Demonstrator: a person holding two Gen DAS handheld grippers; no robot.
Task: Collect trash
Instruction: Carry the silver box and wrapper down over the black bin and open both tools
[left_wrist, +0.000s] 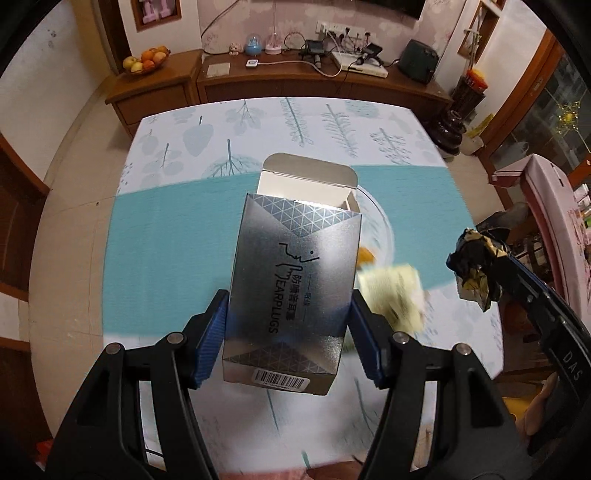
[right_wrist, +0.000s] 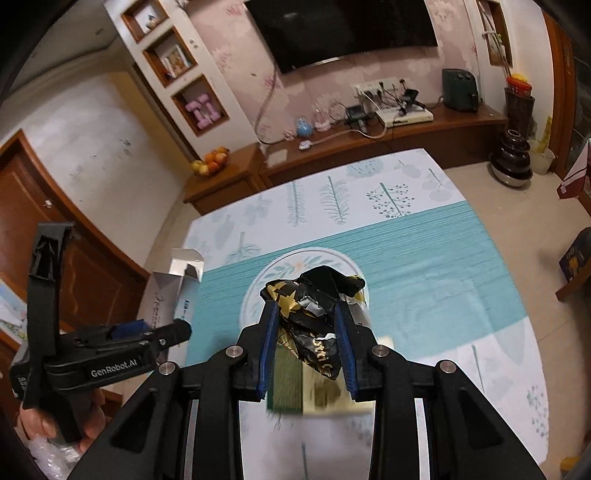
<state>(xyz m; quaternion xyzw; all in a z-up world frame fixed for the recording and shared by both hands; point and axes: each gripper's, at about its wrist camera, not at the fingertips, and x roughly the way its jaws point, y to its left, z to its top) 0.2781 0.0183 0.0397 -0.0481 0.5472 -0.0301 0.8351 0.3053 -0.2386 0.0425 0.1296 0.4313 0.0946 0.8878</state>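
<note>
My left gripper (left_wrist: 290, 343) pinches the silver earplug box (left_wrist: 295, 280) by its long sides, open flap pointing away from me, lifted above the middle of the table (left_wrist: 155, 229). My right gripper (right_wrist: 306, 350) clamps the crumpled black-and-gold wrapper (right_wrist: 314, 310), just right of the box. No bin shows, so I judge both loads must travel off the table.

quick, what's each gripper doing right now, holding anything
Left gripper: closed on the silver earplugs box, its top flap open.
Right gripper: closed on a crumpled black and gold wrapper.
</note>
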